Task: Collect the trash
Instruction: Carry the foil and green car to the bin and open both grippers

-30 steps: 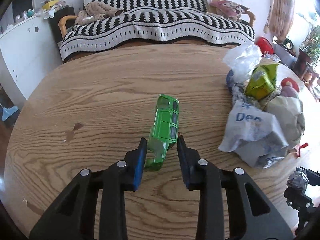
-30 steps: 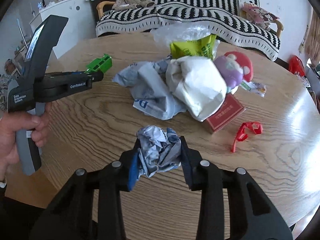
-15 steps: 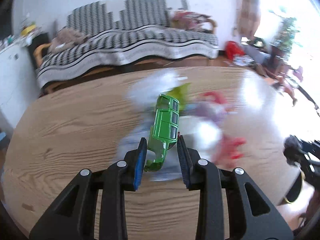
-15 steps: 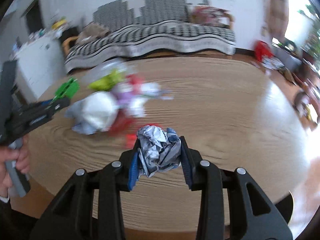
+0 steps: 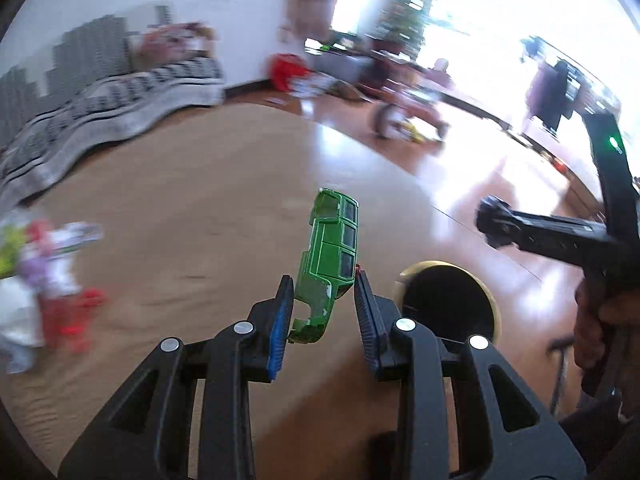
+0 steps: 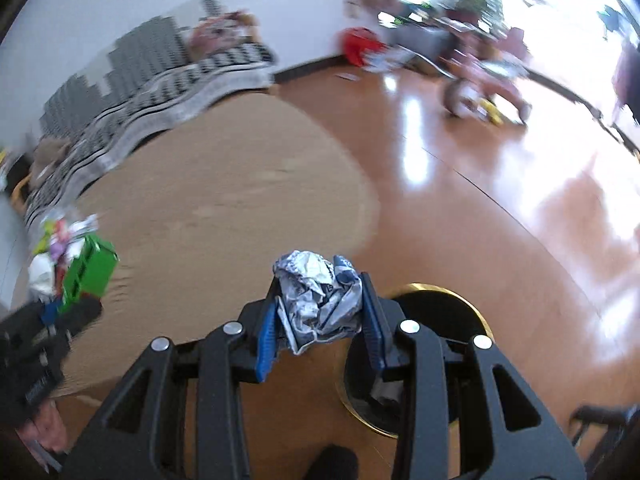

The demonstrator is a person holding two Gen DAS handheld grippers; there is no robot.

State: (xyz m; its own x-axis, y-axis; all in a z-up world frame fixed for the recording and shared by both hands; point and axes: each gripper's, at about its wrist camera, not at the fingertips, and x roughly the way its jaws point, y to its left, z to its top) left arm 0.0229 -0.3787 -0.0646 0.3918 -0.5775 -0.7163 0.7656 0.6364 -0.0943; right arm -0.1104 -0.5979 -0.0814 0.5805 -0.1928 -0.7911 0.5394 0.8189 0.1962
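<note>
My left gripper [image 5: 323,312] is shut on a green toy car [image 5: 330,258] and holds it in the air over the table's right edge. My right gripper [image 6: 320,312] is shut on a crumpled silver and blue wrapper [image 6: 318,294]. A round bin with a black liner and gold rim stands on the floor just beyond the table edge, in the left wrist view [image 5: 448,300] and under my right gripper [image 6: 420,364]. The right gripper also shows in the left wrist view [image 5: 492,224]. The green car also shows in the right wrist view [image 6: 90,276].
The oval wooden table [image 5: 180,220] carries a blurred trash pile at its left [image 5: 36,280]. A striped sofa [image 5: 100,92] stands behind. The glossy floor [image 6: 500,200] holds a toy tricycle [image 6: 480,88] and a red bag [image 6: 358,46].
Both grippers have swung right, away from the trash pile, to the table's edge above the bin. Each keeps its hold on its object.
</note>
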